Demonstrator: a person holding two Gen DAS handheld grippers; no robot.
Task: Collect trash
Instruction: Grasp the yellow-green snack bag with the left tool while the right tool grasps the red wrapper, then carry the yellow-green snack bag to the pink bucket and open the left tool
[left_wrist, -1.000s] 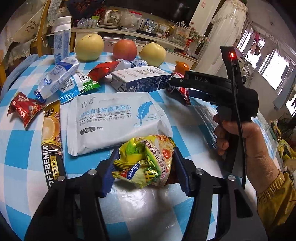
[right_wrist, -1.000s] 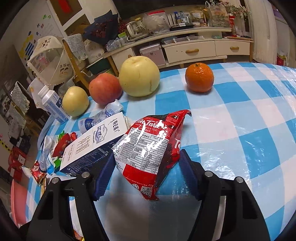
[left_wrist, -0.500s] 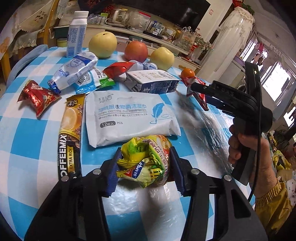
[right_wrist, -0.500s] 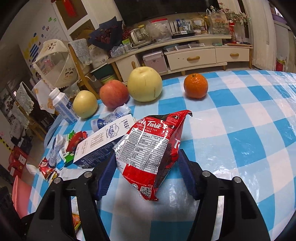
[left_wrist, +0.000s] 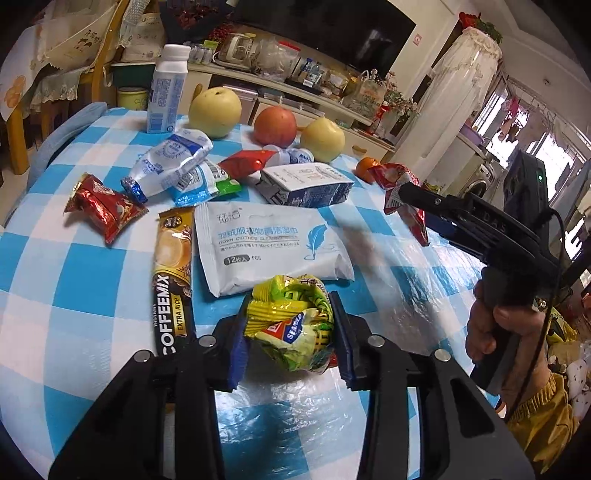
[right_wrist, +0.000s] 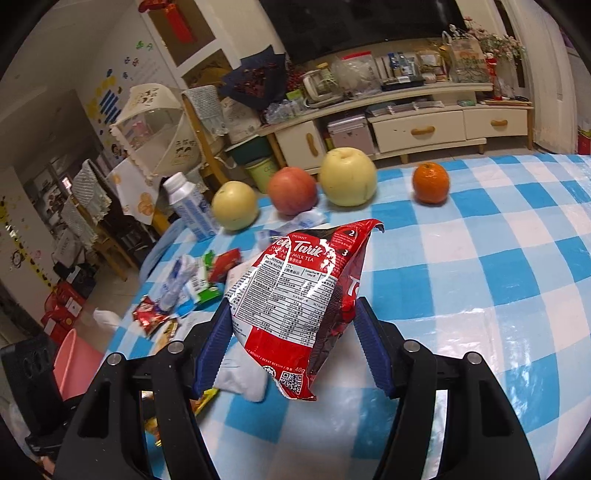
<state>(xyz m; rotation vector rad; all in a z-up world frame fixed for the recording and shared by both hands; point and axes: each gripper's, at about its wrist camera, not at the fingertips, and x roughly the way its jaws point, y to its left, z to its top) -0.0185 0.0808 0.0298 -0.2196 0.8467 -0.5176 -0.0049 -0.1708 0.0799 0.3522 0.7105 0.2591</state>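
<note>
A crumpled yellow-green snack wrapper (left_wrist: 295, 343) sits squeezed between the blue pads of my left gripper (left_wrist: 290, 314), just above the checked tablecloth (left_wrist: 74, 295). The jaws are closing and both pads press on the wrapper. My right gripper (right_wrist: 291, 314) is shut on a red instant milk tea packet (right_wrist: 291, 280), which hangs clear of the cloth. In the left wrist view that red packet (left_wrist: 397, 181) shows at the right, with the right gripper (left_wrist: 404, 192) and a hand behind it.
A white wipes pack (left_wrist: 266, 240), a Coffeemix sachet (left_wrist: 173, 280), a milk carton (left_wrist: 303, 184), a red candy wrapper (left_wrist: 103, 206) and blue-white pouches (left_wrist: 173, 162) lie on the table. Behind them stand a bottle (left_wrist: 164, 92), pears, an apple (left_wrist: 275, 125) and an orange (right_wrist: 430, 182).
The left jaws have squeezed in on the yellow-green wrapper and crumpled it smaller. The right gripper has risen with the red packet, which now hangs off the table.
</note>
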